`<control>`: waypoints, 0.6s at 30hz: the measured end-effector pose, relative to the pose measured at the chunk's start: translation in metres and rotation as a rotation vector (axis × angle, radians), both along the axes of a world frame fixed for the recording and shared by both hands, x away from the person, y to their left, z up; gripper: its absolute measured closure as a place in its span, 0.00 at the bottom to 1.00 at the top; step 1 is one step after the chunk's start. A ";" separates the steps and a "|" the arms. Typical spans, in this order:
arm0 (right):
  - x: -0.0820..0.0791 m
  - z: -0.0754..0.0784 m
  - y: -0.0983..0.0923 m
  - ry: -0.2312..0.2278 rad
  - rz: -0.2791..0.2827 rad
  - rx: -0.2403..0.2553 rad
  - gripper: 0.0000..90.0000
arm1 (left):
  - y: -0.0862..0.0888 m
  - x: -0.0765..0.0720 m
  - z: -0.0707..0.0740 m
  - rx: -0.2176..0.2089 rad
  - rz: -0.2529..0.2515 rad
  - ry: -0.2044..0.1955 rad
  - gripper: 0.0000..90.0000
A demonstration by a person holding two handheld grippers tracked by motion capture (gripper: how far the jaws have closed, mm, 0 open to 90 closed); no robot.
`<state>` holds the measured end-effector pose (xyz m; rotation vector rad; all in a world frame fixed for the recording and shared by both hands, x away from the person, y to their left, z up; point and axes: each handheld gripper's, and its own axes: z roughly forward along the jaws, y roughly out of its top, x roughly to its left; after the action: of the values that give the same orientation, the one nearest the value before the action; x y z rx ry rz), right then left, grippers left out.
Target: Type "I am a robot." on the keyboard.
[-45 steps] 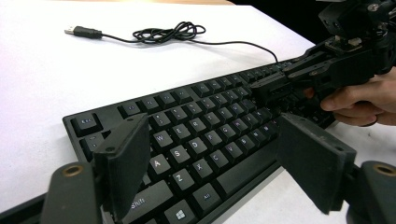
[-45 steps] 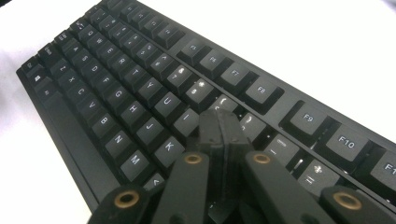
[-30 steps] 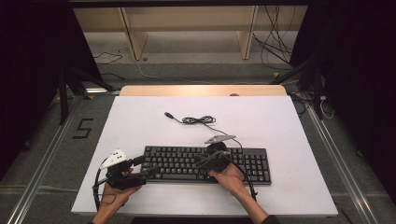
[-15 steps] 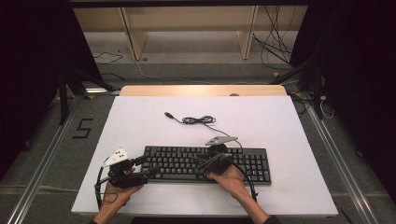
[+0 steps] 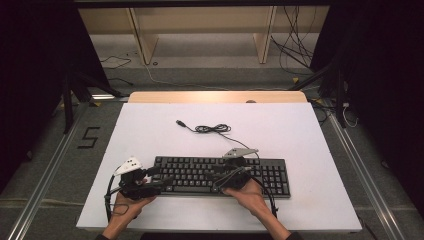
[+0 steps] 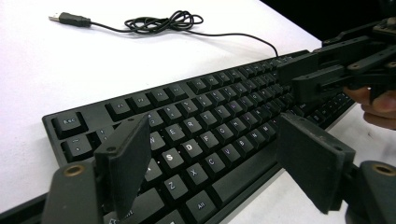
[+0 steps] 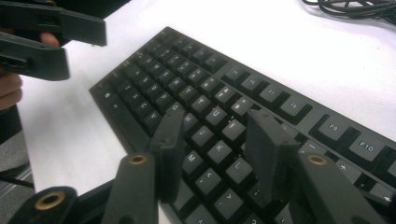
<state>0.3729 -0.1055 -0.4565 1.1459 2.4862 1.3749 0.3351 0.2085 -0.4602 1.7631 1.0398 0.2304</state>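
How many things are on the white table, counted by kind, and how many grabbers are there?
Keyboard: 1
Keyboard's cable with USB plug: 1
Grippers, left gripper and right gripper: 2
Total: 4

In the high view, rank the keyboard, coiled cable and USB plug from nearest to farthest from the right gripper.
1. Keyboard, directly under the right gripper.
2. Coiled cable, beyond the keyboard on the table.
3. USB plug, at the cable's far-left end.

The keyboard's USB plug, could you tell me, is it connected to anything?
No, the USB plug lies loose on the white table, its cable bundled beside it.
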 end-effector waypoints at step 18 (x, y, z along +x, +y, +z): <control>-0.014 0.003 -0.010 -0.012 0.009 0.027 0.48 | -0.017 0.022 0.003 0.047 0.006 0.036 0.41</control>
<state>0.3592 -0.1150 -0.4531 1.1299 2.4754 1.4181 0.3576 0.1917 -0.4573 1.8124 1.0726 0.2292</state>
